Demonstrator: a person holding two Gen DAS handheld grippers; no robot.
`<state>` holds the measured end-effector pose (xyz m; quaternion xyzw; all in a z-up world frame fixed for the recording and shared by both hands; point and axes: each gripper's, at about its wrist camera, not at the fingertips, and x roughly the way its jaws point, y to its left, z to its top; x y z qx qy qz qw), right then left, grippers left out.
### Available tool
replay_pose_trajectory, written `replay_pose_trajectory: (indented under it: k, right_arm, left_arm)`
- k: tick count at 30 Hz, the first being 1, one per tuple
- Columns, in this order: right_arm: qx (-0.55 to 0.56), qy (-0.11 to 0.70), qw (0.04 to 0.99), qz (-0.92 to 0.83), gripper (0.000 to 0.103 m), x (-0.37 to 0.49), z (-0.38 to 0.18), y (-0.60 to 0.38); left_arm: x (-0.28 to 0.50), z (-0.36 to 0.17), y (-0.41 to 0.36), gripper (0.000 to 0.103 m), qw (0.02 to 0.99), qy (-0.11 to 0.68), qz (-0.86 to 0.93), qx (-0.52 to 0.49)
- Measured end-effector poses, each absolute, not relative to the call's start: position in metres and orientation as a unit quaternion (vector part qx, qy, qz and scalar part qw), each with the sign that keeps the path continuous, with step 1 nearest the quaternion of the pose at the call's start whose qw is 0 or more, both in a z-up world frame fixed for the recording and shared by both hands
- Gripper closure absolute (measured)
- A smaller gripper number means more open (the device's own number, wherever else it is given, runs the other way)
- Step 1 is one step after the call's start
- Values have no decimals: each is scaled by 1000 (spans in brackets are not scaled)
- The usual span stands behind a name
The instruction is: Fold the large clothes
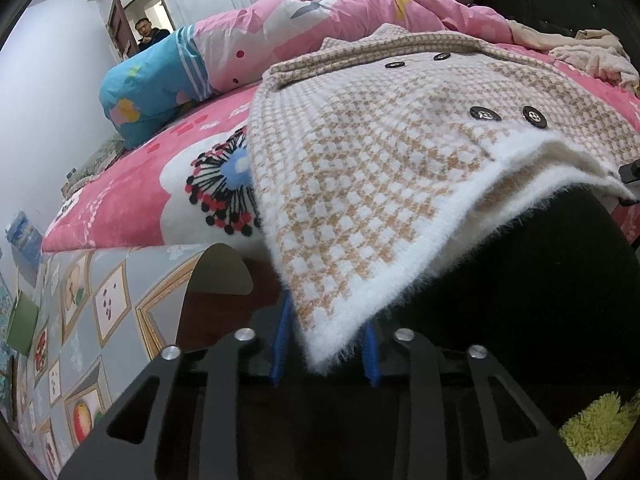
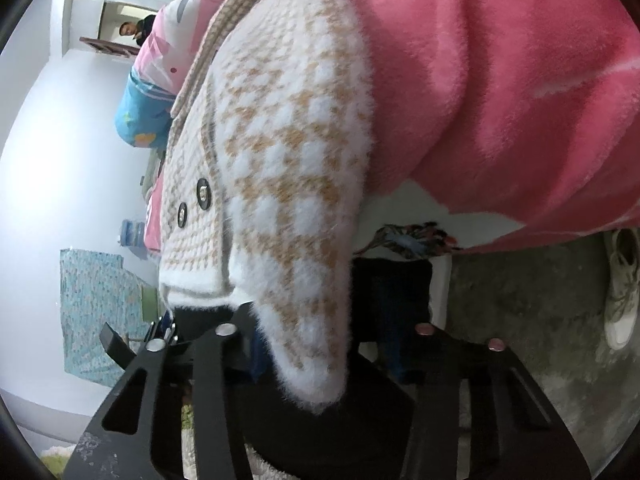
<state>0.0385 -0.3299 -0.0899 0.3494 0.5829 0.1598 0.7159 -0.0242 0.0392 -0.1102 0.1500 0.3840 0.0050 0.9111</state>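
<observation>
- My left gripper (image 1: 326,350) has a hem corner of the houndstooth coat (image 1: 392,152) lying between its blue-padded fingers (image 1: 280,344); the pads sit right against the fluffy white edge, so I read it as pinched on the cloth, though the actual contact is hidden under the fleece.
- My right gripper (image 2: 304,360) has another white-edged corner of the same coat (image 2: 280,160) draped down between its fingers. The fabric covers the tips, so I cannot tell whether they are pressing on it or only straddling it.
- Outward from the left jaws, the coat runs up and away over the pink floral bedspread (image 1: 132,196), buttons (image 1: 486,114) facing up, collar at the far end near the pink quilt (image 1: 360,12) and the blue pillow (image 1: 148,92).
- What matters next: the coat's long axis runs straight away from both jaws, hem nearest me, collar farthest. Both hands are at the hem end, one at each corner, so neither is nearer the collar.
- I judge the coming move to be carrying the hem forward along that axis toward the collar, both hands travelling together so the fold stays square.
- Risk as I see it: if the right side isn't truly gripped, that corner slips and the fold skews.
- A person stands in the far doorway (image 1: 150,32), well apart from the work.
</observation>
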Motion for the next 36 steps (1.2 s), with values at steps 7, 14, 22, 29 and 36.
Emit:
replay_pose_trajectory:
  k: [7, 14, 22, 29, 36]
  right_arm:
    - [331, 571, 733, 167, 94, 33, -68, -321]
    - [321, 541, 757, 177, 95, 32, -33, -319]
    - [318, 507, 778, 192, 95, 41, -4, -320]
    - [323, 486, 787, 201, 95, 50, 5, -331]
    - [324, 460, 800, 207, 95, 67, 17, -345]
  left_arm:
    - [-29, -94, 40, 89, 919, 367, 0, 146]
    - [-32, -68, 41, 91, 930, 339, -4, 143]
    - [-24, -35, 40, 91, 941, 307, -20, 139]
    - [-14, -22, 42, 91, 944, 296, -30, 142]
    - [10, -6, 47, 91, 948, 278, -34, 148]
